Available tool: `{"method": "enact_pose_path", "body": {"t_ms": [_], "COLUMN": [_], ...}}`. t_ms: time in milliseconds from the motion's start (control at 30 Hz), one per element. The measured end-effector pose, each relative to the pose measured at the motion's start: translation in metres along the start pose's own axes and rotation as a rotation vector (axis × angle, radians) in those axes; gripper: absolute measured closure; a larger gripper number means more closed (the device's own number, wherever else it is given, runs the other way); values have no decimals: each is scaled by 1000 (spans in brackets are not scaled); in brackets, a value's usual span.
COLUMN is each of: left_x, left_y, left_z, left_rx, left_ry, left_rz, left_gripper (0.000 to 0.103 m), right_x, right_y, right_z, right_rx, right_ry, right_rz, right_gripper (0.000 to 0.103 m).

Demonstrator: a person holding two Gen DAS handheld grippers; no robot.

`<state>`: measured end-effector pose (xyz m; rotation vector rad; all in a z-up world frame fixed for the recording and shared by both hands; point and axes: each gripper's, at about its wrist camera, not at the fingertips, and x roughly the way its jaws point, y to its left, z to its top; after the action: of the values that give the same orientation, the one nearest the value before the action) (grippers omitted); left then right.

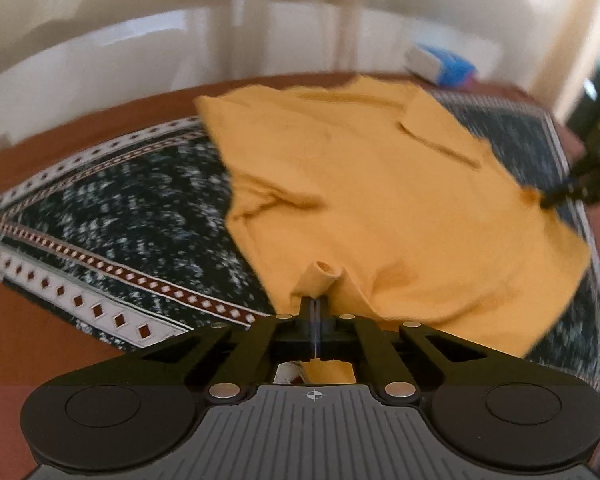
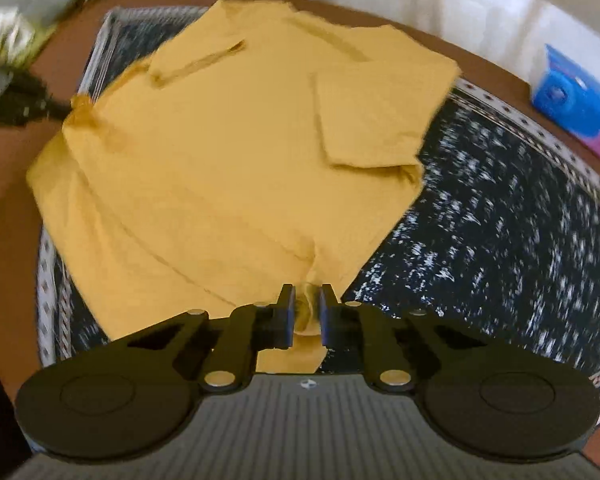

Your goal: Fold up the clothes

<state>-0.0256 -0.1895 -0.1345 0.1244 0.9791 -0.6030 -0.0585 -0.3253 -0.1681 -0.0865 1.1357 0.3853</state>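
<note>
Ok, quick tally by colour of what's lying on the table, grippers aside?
Yellow: 1, the shirt, pinched at its near edge by both grippers
Dark patterned: 1, the mat under it
Blue: 1, the box at the table's far side
Total: 3

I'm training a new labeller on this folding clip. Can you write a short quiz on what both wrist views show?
1. True or false: the left gripper is shut on the shirt.
2. What colour is the box on the table?
3. The shirt lies on: A) a patterned cloth B) a towel C) a tray.

Key: 1 true; 2 blue; 3 A.
</note>
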Motion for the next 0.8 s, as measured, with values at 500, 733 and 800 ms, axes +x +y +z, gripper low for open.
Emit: {"method": "enact_pose_path", "body": {"t_ms": [500, 733, 800], "left_x": [-2, -4, 4], "left_y": [30, -16, -32], "left_z": [7, 0, -3], "left_rx": [-231, -26, 4], "left_ry": [-54, 60, 84], "left_rz": [118, -118, -159], "left_gripper": [82, 82, 82], "right_x": [-16, -27, -18], "right_y": [-42, -3, 5], "right_z": [-9, -12, -10], "right_rx": [418, 160, 123], "right_ry": [-167, -87, -29], "right_rz": [-37, 34, 78], "right_gripper": [79, 68, 70]}}
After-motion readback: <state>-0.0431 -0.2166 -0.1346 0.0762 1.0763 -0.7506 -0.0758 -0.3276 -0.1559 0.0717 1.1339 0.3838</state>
